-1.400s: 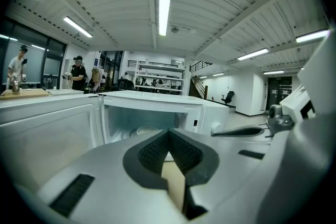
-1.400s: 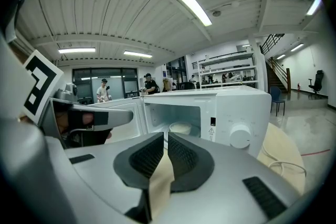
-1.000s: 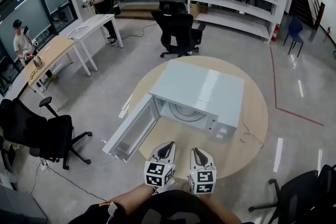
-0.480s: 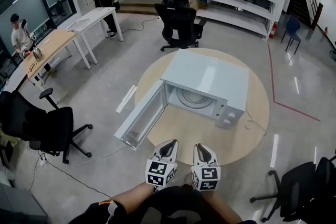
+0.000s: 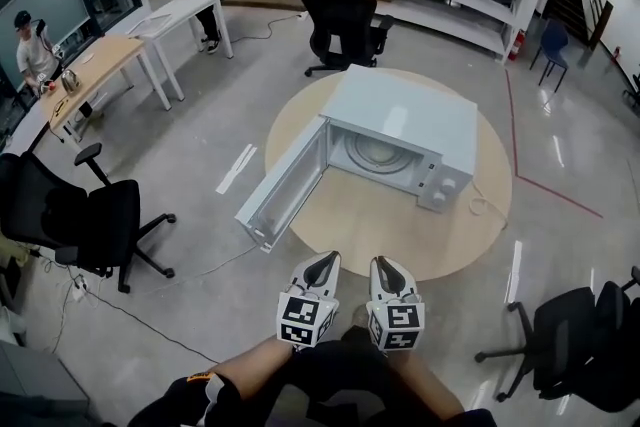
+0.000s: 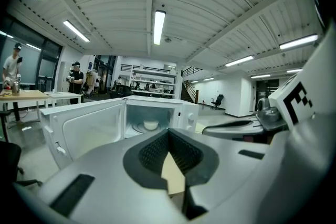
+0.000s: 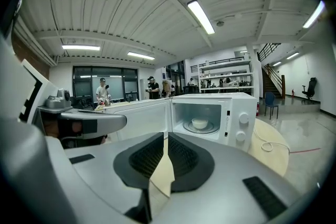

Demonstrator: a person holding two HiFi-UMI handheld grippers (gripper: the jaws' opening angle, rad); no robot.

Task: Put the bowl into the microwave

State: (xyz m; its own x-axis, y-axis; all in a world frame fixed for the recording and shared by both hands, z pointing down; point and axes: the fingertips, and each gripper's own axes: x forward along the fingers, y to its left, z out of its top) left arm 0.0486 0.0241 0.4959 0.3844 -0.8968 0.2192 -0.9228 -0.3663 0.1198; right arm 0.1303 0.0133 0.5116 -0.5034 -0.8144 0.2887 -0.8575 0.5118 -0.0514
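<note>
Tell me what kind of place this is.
Probably an open-plan lab or workshop office: long white storage shelves, rolling office chairs and desks, with a microwave on a round table.

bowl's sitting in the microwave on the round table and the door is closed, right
Not quite: the door is swung wide open, not closed. The bowl does sit inside the microwave on the round table. The right gripper view shows this plainly.
</note>
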